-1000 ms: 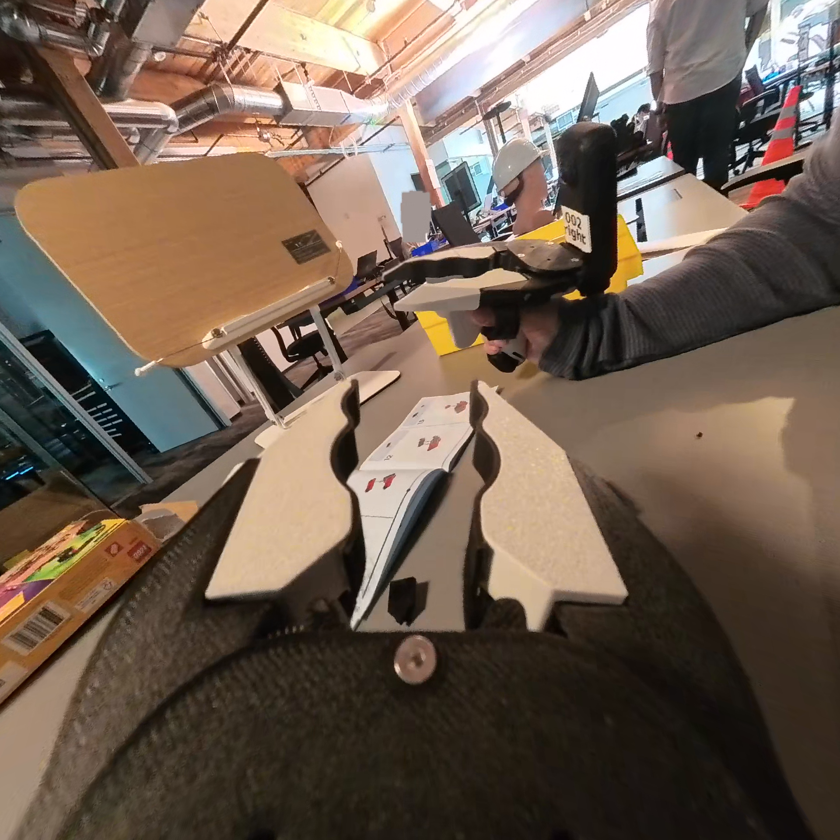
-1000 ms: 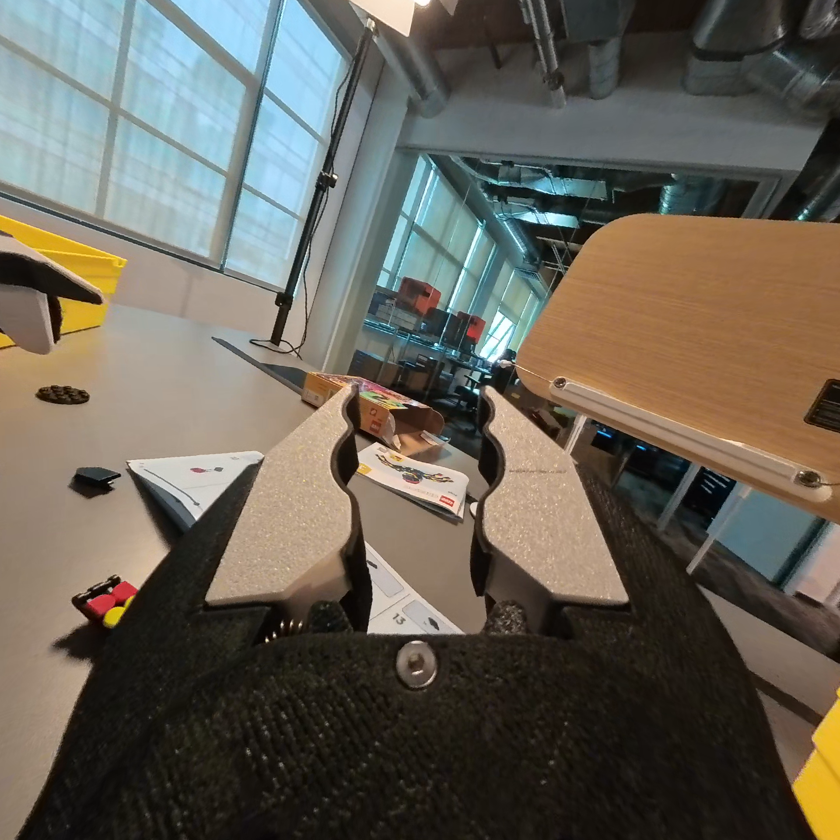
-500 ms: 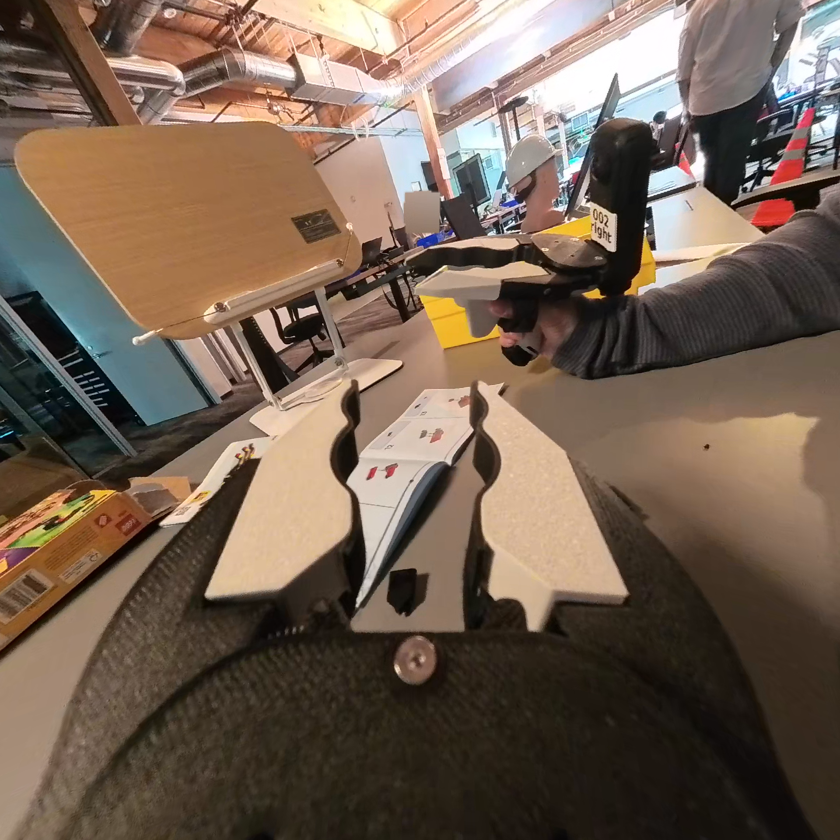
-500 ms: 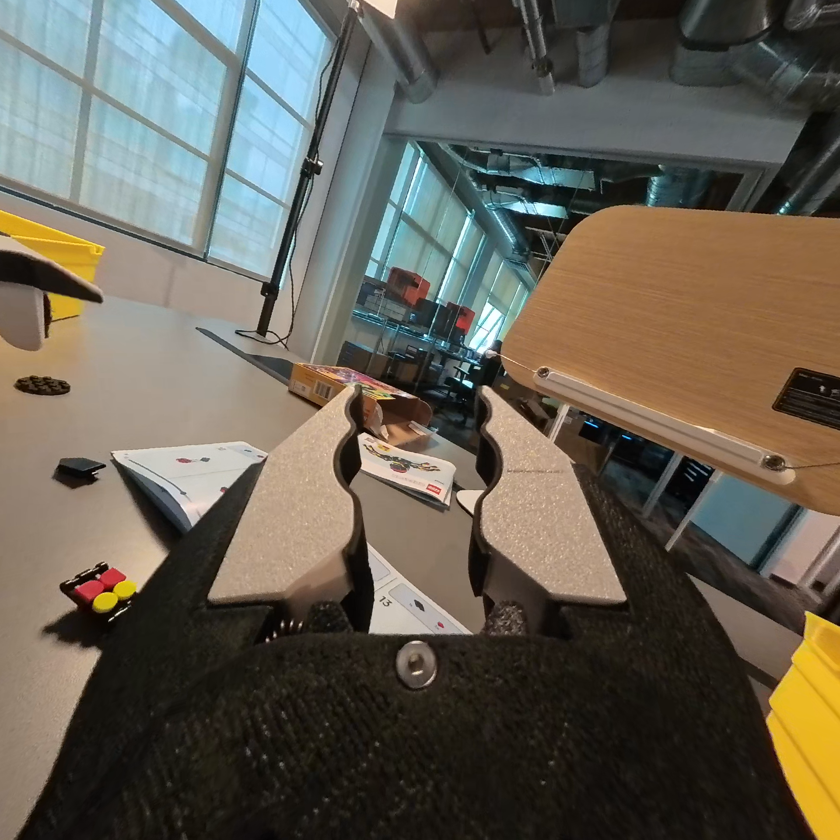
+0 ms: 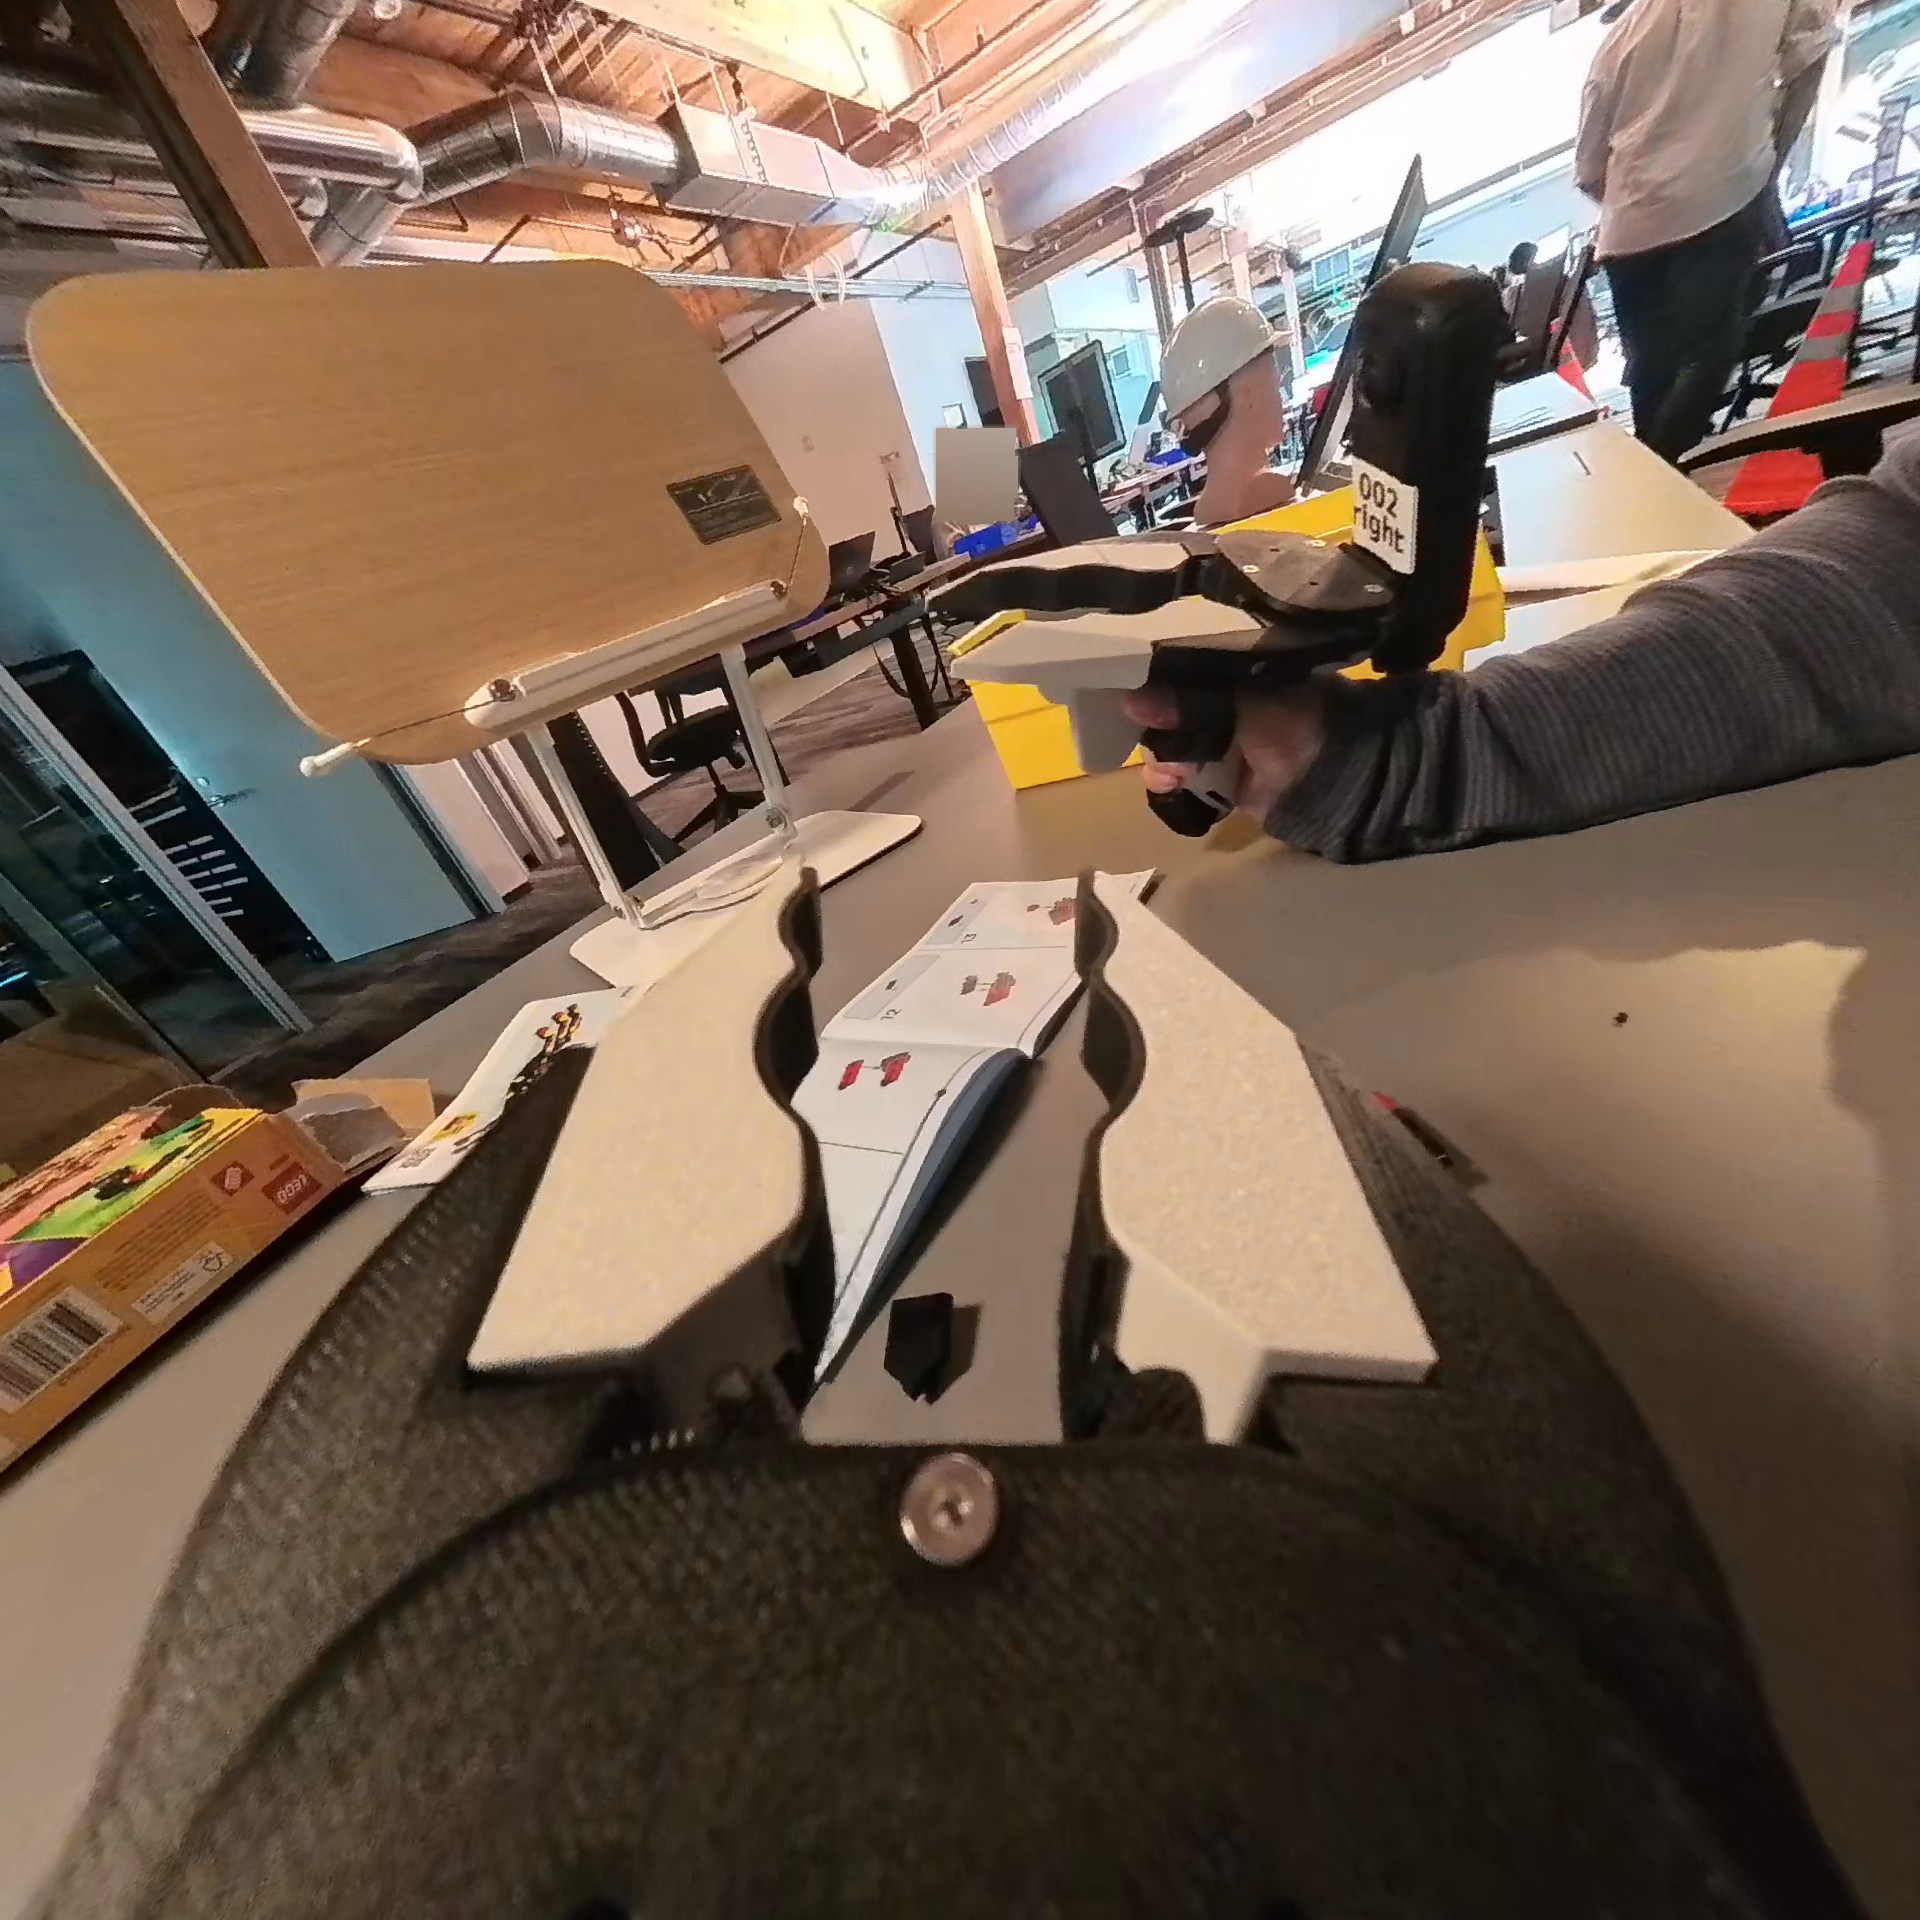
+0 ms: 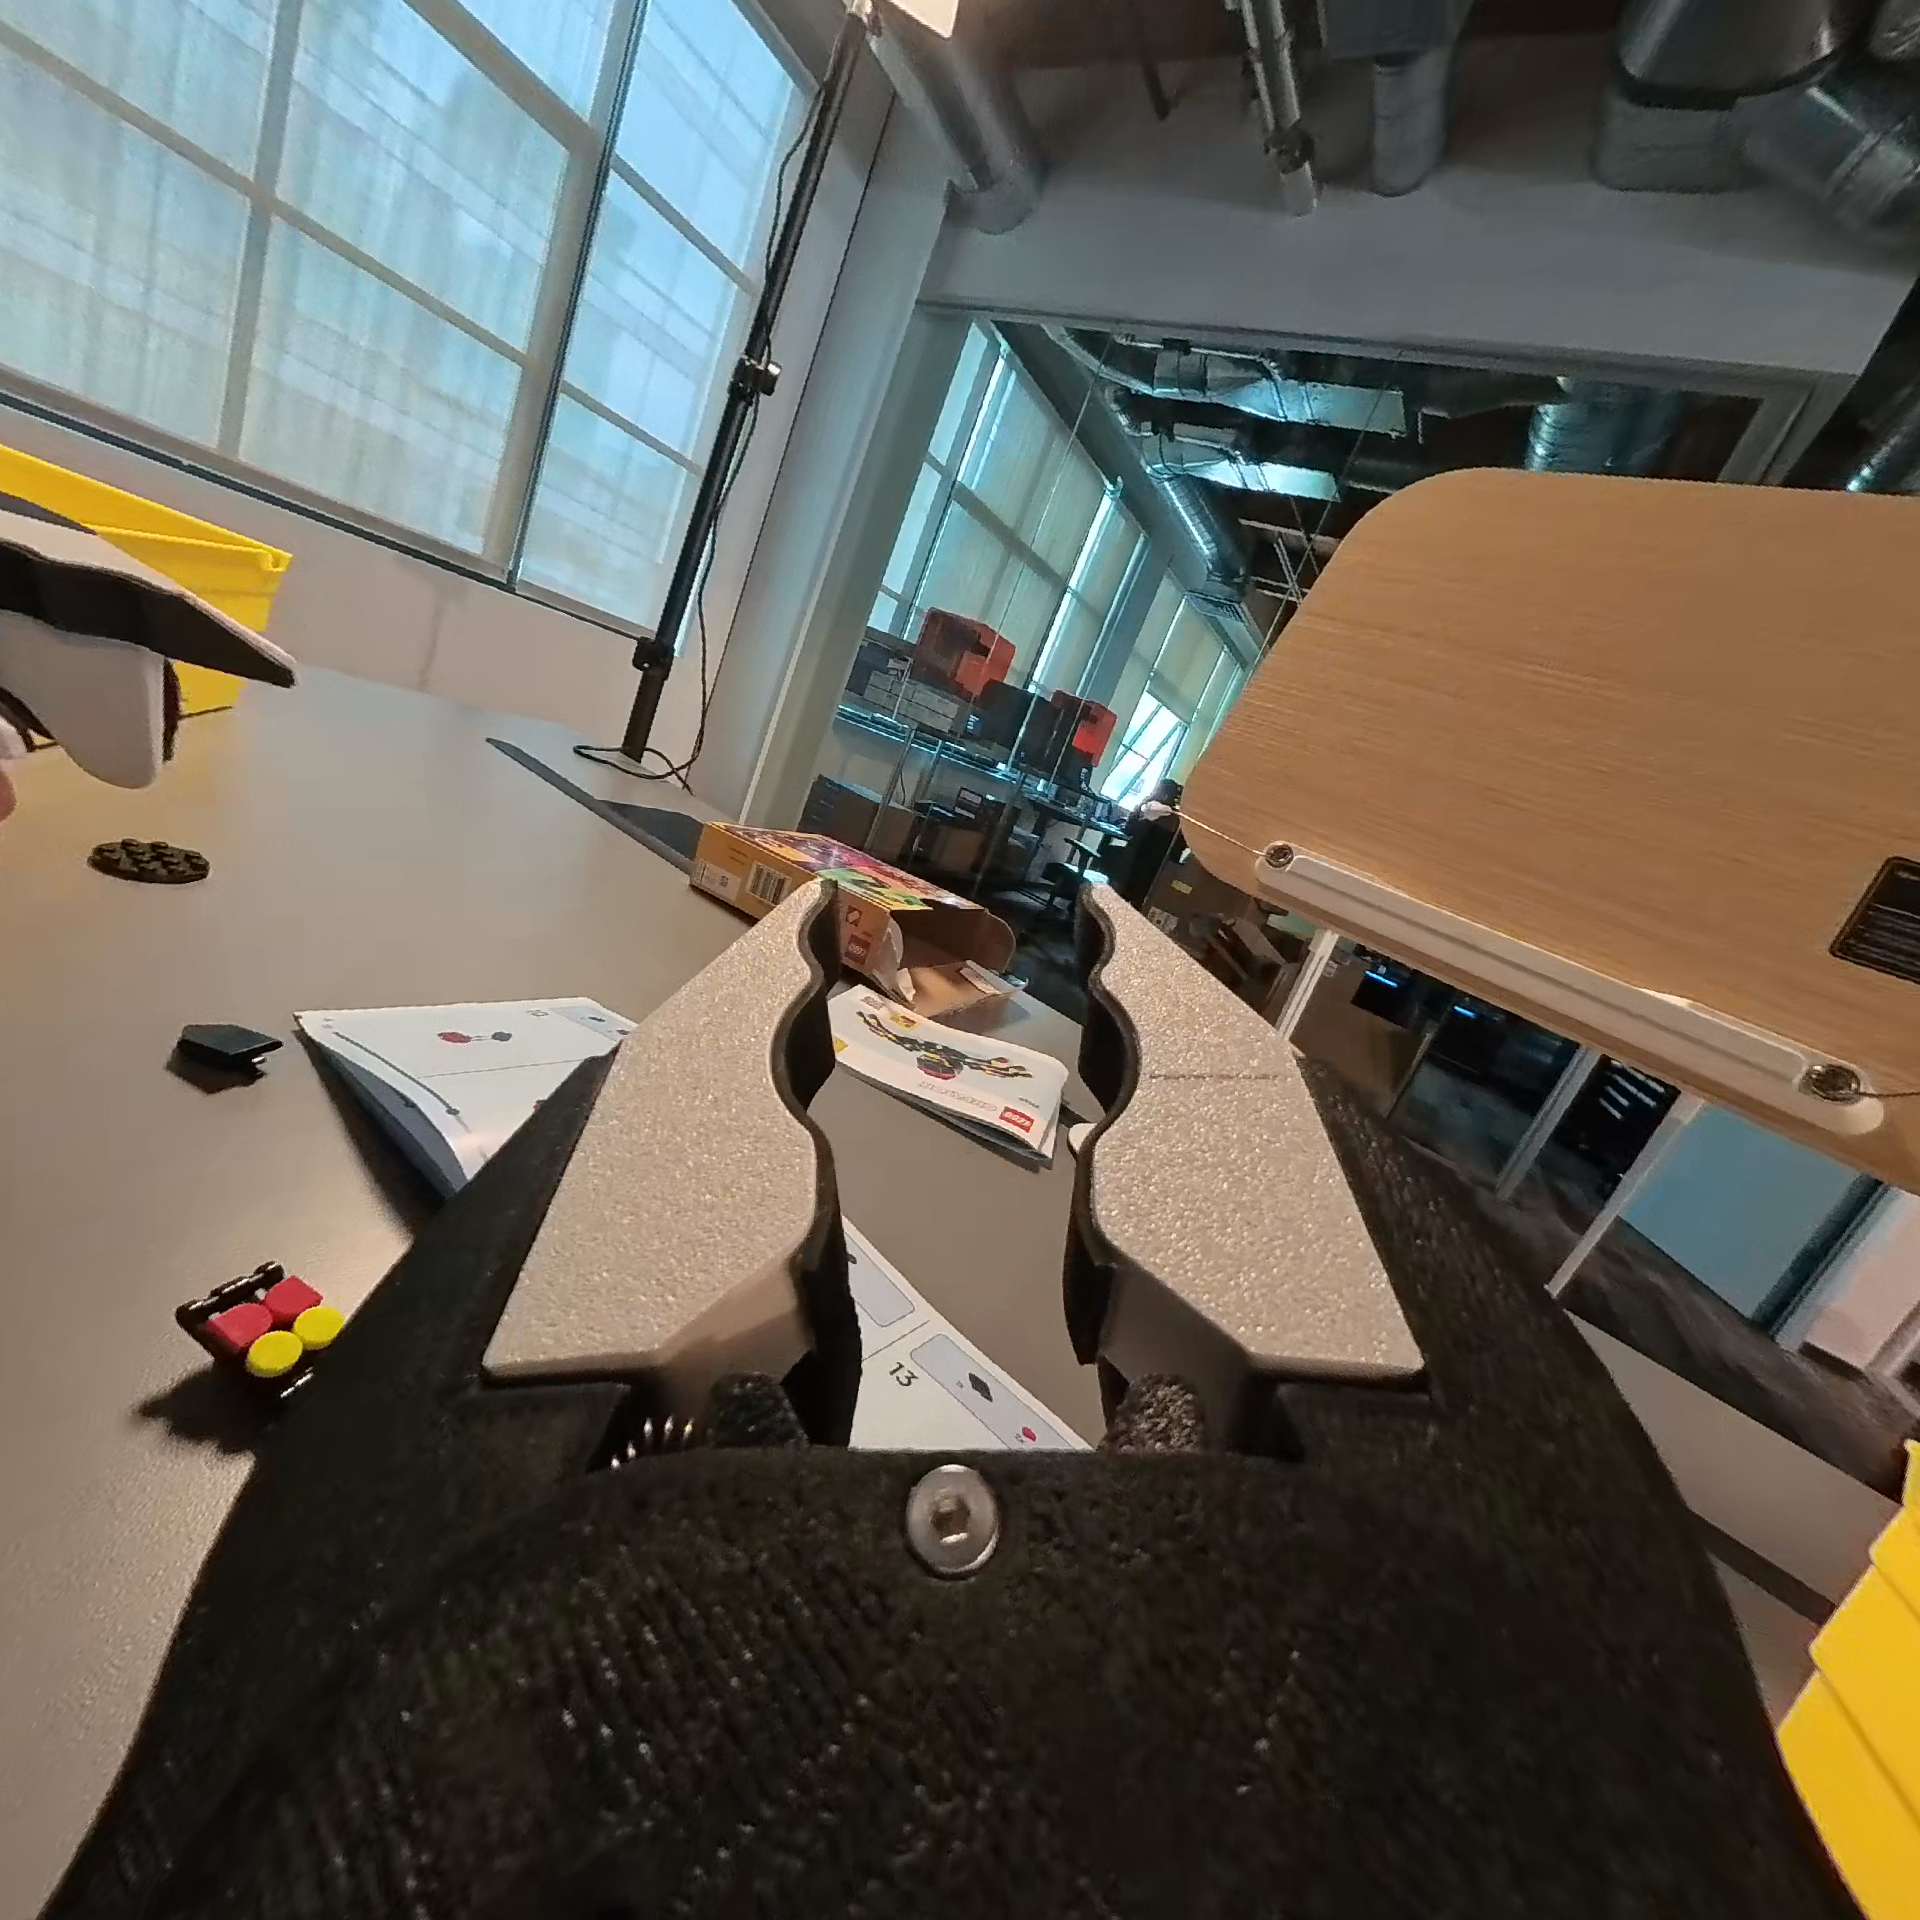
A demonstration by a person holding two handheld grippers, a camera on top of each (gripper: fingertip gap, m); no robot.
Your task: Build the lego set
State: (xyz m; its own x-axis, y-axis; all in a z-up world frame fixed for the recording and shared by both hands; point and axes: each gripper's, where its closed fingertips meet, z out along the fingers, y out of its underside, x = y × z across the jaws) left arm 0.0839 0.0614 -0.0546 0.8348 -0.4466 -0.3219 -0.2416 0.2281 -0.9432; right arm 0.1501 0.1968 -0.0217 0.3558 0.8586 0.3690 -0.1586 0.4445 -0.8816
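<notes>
My left tongs [image 5: 945, 1049] have eased back; both tongs gape wide, empty. The small black angled brick [image 5: 920, 1343] lies between their fingers, nearer than my right tongs [image 6: 951, 1049].

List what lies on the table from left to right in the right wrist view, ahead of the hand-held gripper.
Round black piece → small black piece → red and yellow brick cluster → open booklet → cardboard box → folded leaflet.
</notes>
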